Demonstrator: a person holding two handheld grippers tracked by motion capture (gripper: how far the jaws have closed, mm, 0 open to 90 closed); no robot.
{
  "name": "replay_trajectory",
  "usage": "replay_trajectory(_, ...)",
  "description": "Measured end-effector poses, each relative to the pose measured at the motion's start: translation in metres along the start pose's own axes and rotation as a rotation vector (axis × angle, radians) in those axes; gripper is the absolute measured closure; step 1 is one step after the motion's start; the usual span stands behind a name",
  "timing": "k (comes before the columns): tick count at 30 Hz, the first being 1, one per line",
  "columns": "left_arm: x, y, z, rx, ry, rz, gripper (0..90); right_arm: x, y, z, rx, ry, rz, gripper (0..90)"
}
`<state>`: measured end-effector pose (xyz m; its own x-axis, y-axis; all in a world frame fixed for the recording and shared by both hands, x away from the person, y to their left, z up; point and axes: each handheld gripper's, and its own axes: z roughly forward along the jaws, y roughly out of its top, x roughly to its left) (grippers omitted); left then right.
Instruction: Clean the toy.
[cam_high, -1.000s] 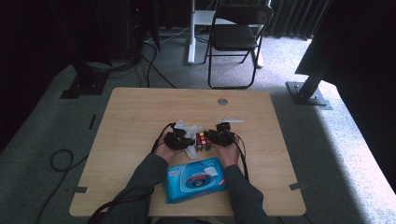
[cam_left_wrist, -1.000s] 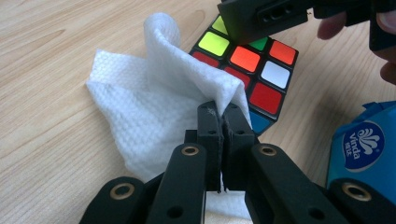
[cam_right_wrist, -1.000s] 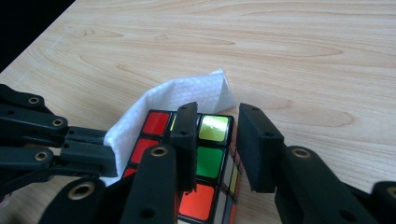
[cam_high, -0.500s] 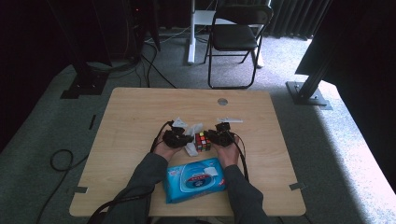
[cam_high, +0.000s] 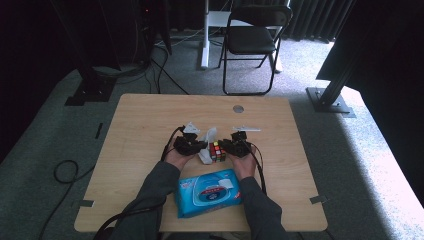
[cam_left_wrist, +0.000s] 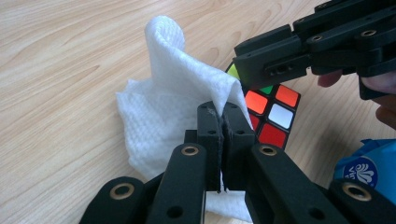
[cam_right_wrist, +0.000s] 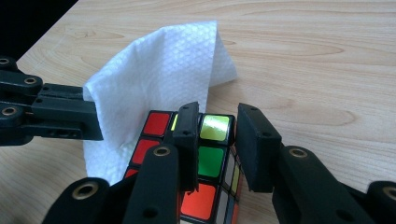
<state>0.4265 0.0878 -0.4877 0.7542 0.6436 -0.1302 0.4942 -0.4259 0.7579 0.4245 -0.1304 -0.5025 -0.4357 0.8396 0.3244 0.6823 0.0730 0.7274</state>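
Left gripper (cam_left_wrist: 223, 122): jaws closed flat together, a fold of the white wipe (cam_left_wrist: 173, 112) pinched between the tips. The rest of the wipe is draped up and over to the left of the jaws, its lower part lying on the table (cam_left_wrist: 60, 70).

Right gripper (cam_right_wrist: 217, 128): jaws clamped on the puzzle cube (cam_right_wrist: 208, 163), one layer of the cube gripped between the pads, with the yellow-green stickers seen in the gap. The cube is held just above or on the tabletop; which cannot be told.

In the high view, the cube (cam_high: 216, 151) sits between the two grippers, the wipe touching its left side. The blue wipes pack (cam_high: 209, 192) lies near, toward the person, between the forearms.
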Motion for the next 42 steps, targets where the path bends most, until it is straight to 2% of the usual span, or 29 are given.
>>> replay_trajectory(4, -0.001, 0.001, 0.003, 0.006, 0.0, 0.002, 87.7, 0.0, 0.0, 0.0, -0.001, 0.001, 0.001, 70.3)
replay_trajectory(10, -0.005, 0.0, 0.011, 0.031, 0.024, 0.025, 87.7, -0.001, 0.0, 0.0, -0.003, 0.003, 0.005, 70.3)
replay_trajectory(21, -0.006, 0.0, 0.011, 0.04, 0.042, 0.035, 87.7, -0.001, -0.001, 0.0, -0.005, 0.004, 0.008, 70.2)
replay_trajectory(27, -0.006, -0.003, 0.012, 0.05, 0.062, 0.034, 87.6, -0.001, -0.001, 0.0, -0.006, 0.004, 0.009, 70.3)
replay_trajectory(37, -0.002, -0.008, 0.014, 0.058, 0.057, 0.005, 87.7, -0.001, -0.001, 0.0, -0.007, 0.004, 0.01, 70.3)
replay_trajectory(42, 0.0, -0.016, 0.025, 0.115, 0.049, 0.002, 87.8, -0.001, -0.001, 0.0, -0.006, 0.004, 0.012, 70.3)
